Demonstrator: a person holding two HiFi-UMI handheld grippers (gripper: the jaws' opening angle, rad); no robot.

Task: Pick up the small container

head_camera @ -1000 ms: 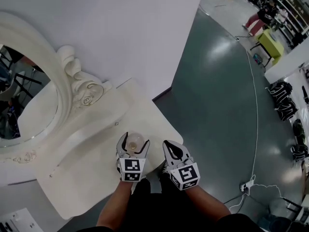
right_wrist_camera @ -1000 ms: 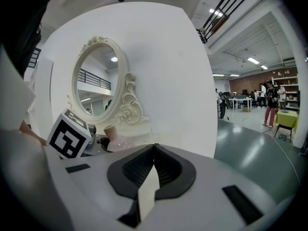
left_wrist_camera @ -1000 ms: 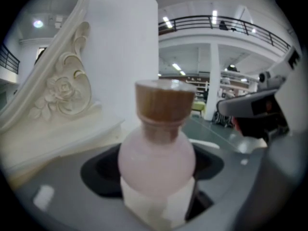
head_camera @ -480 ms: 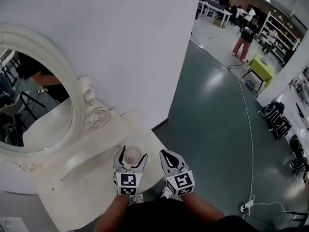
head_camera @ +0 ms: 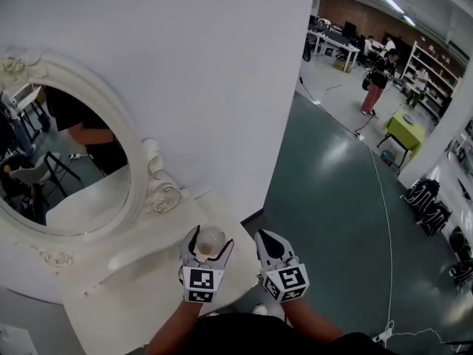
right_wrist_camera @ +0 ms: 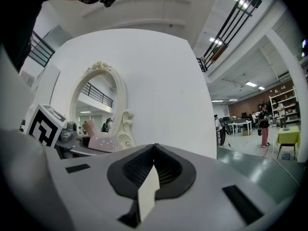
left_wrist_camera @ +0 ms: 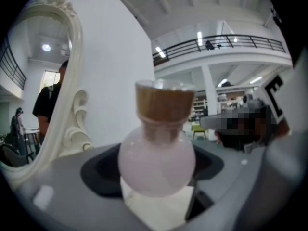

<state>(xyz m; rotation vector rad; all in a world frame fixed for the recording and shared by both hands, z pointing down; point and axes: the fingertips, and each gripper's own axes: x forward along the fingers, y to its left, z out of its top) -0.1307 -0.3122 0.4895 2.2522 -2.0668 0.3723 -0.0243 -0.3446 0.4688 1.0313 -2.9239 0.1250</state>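
Observation:
The small container (left_wrist_camera: 156, 150) is a round, milky pink bottle with a brown cork top. My left gripper (head_camera: 209, 244) is shut on its round belly, and the bottle (head_camera: 210, 239) sits upright between the jaws above the white dresser top (head_camera: 133, 294). In the right gripper view the bottle (right_wrist_camera: 103, 142) shows at the left, beside the left gripper's marker cube. My right gripper (head_camera: 267, 242) hangs just right of the left one, past the dresser's right edge, its jaws closed together with nothing in them (right_wrist_camera: 154, 150).
An oval mirror (head_camera: 63, 168) in an ornate white frame stands at the back left of the dresser against a white wall (head_camera: 207, 72). Green floor (head_camera: 332, 220) stretches to the right, with people, tables and shelves far off.
Both grippers and the held bottle keep their place relative to each other. The head view has tipped upward, showing more of the wall, the mirror and the far hall.

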